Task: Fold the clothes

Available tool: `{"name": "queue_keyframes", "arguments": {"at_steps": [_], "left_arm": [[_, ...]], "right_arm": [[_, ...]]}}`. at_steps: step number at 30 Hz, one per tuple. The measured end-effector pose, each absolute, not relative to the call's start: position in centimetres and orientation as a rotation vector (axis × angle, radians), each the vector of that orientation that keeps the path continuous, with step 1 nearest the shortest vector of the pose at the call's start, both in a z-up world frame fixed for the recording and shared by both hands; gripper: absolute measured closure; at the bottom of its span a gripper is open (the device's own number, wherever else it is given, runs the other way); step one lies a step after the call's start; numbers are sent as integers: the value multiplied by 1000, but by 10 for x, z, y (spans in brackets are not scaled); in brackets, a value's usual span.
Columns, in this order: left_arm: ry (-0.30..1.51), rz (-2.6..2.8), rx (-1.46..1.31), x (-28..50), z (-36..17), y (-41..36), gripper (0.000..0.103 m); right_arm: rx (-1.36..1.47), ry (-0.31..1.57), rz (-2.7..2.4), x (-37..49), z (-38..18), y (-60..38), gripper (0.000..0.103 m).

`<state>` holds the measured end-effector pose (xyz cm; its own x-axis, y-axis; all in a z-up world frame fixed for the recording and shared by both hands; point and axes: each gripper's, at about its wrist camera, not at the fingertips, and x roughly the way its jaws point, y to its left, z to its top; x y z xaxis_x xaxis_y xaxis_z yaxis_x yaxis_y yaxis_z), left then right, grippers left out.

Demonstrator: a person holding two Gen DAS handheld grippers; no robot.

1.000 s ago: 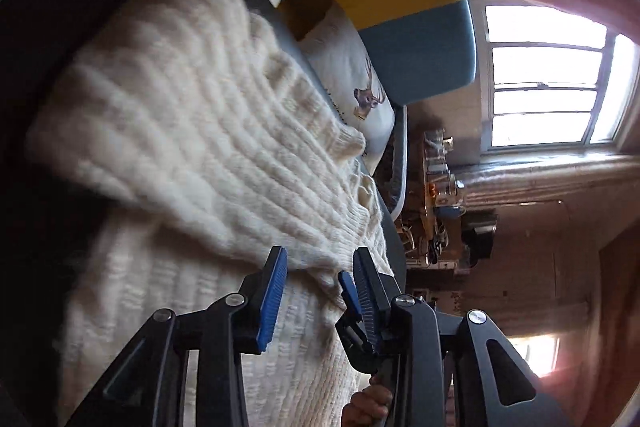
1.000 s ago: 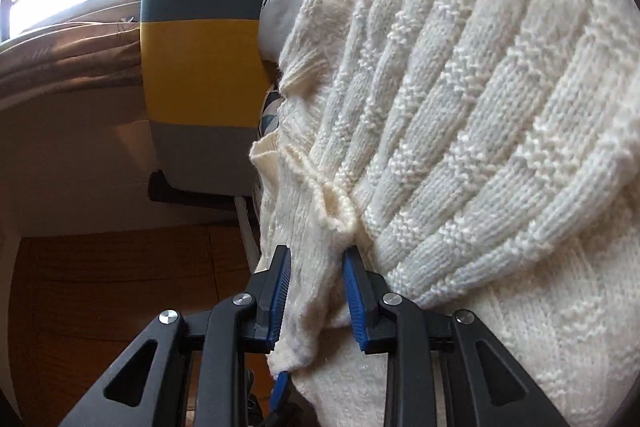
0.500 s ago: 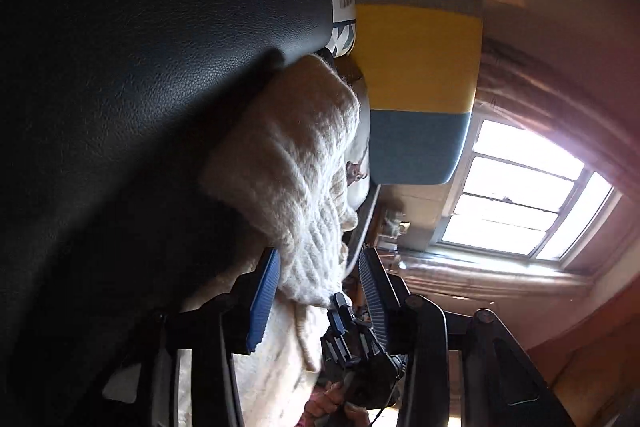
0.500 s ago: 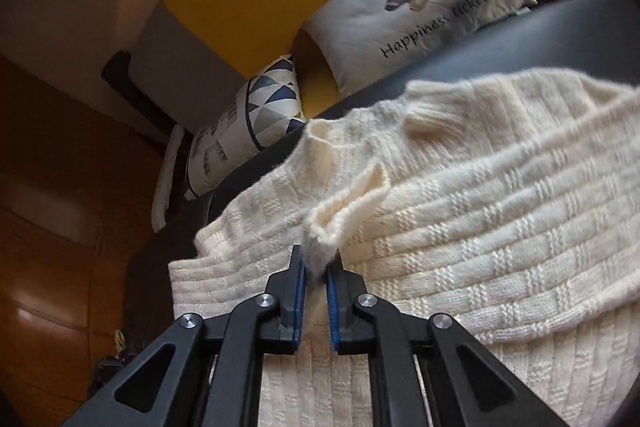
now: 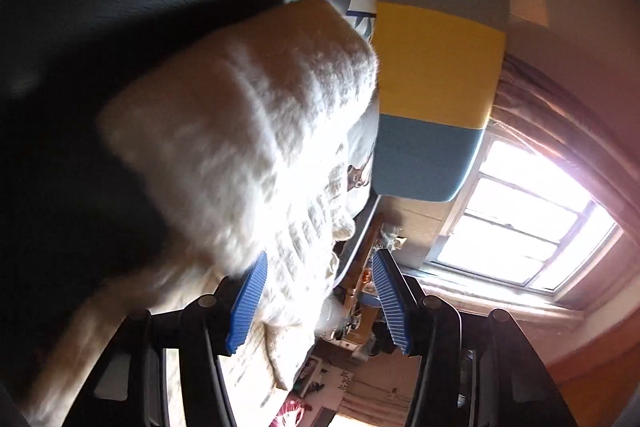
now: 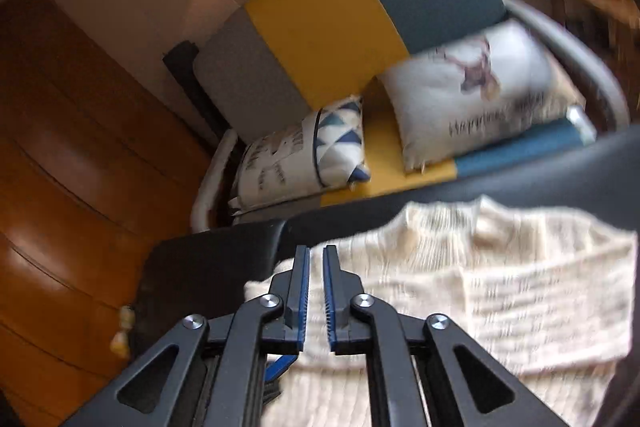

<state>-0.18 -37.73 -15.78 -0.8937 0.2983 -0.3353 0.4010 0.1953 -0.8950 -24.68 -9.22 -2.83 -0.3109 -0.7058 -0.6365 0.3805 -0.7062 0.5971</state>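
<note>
A cream knitted sweater (image 5: 248, 131) lies folded on a dark leather-like surface (image 5: 120, 7). In the left wrist view its thick folded edge fills the middle, blurred. My left gripper (image 5: 319, 255) is open, its blue pads (image 5: 248, 299) wide apart, and the sweater's edge reaches in between them without being clamped. In the right wrist view the sweater (image 6: 500, 283) lies flat ahead and to the right. My right gripper (image 6: 316, 251) hovers over its left edge, the jaws nearly together, and I see no fabric pinched between them.
Behind the dark surface (image 6: 224, 259) stands a grey, yellow and blue armchair (image 6: 340, 27) with a deer-print pillow (image 6: 472, 99) and a triangle-print pillow (image 6: 304, 159). Wooden panelling (image 6: 60, 167) is on the left. A bright window (image 5: 520, 219) and a cluttered shelf show in the left wrist view.
My right gripper held a raised fold of the sweater and now has none between its pads; it has drawn back toward the left edge. The left gripper stays open and has swung along the fold.
</note>
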Motion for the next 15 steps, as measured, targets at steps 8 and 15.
{"name": "queue_keyframes", "arguments": {"at_steps": [8,15], "left_arm": [[2299,-1900,784,10,-154,-373,46],[2202,-1987,858,13,-139,-376,45]], "right_arm": [[1505,-943,-1797,-238,-173,-27,88],[1507,-1241,-1732,-239,-218,-26,79]]}}
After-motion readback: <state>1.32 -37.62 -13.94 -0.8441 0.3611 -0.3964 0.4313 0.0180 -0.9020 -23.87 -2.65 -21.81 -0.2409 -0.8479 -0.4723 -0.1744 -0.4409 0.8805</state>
